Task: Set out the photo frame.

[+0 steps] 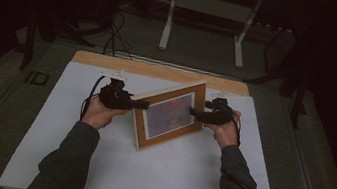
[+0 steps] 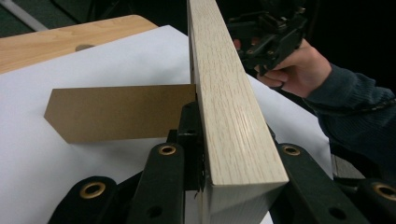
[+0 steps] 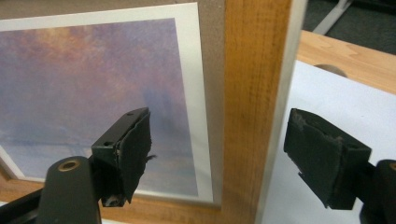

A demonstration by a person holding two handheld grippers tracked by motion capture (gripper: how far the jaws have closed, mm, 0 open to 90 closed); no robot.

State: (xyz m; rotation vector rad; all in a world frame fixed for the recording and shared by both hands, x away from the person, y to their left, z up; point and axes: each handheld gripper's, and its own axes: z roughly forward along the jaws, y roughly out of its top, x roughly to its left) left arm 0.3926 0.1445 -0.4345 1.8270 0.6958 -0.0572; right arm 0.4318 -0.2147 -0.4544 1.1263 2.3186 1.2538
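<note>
- Wooden picture frame (image 1: 169, 114), light oak in colour, stands on its lower edge near the middle of the table (image 1: 108, 176), between the two claws.
- White sheeting covers most of the table; a bare strip of pale wood shows along the far edge.
- Inside the frame sits a print of a hazy purple and orange sky with a white border, and its face is turned toward the person's right.
- From the high view, the frame runs at a slant, its left end nearer the person and its right end farther away.
- Left claw (image 1: 141, 104) grips the left end of the frame; in the left gripper view its black jaws press against both faces of the oak edge (image 2: 233, 116).
- Behind the frame in that view, a brown cardboard stand (image 2: 116, 113) lies out over the white sheet, joined to the frame's back.
- Right claw (image 1: 195, 112) is at the frame's right end with its jaws spread wide.
- In the right gripper view, one padded finger (image 3: 133, 149) is in front of the print and the other (image 3: 322, 154) is behind the frame, with the wooden side rail (image 3: 252, 107) between them and a clear gap on each side, so nothing is pinched there.
- Both of the person's forearms, in dark sleeves, reach in from the near edge of the table.
</note>
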